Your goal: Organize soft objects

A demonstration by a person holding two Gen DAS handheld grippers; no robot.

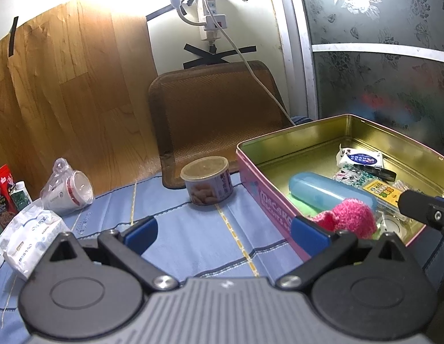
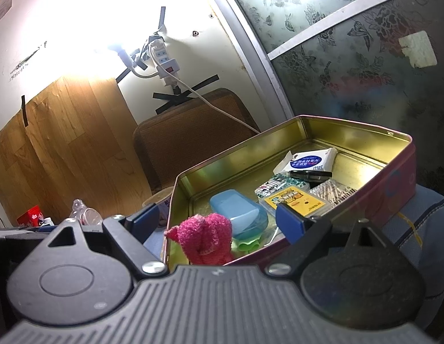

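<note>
A pink knitted soft item (image 1: 349,218) (image 2: 206,238) lies in the near corner of an open pink biscuit tin (image 1: 265,197) (image 2: 399,177), beside a blue plastic case (image 1: 328,190) (image 2: 237,212) and something green (image 2: 246,243). A white tissue pack (image 1: 359,157) (image 2: 308,159) and small packets lie further in. My left gripper (image 1: 225,230) is open and empty over the blue cloth, its right finger by the tin's wall. My right gripper (image 2: 216,220) is open and empty, just above the tin's near end and the pink item.
A round snack can (image 1: 207,180) stands on the blue tablecloth (image 1: 193,229) left of the tin. A bagged paper cup (image 1: 68,190), white tissue packs (image 1: 30,238) and a red box (image 1: 3,192) sit at the left. A brown cushion (image 1: 216,106) leans on the wall behind.
</note>
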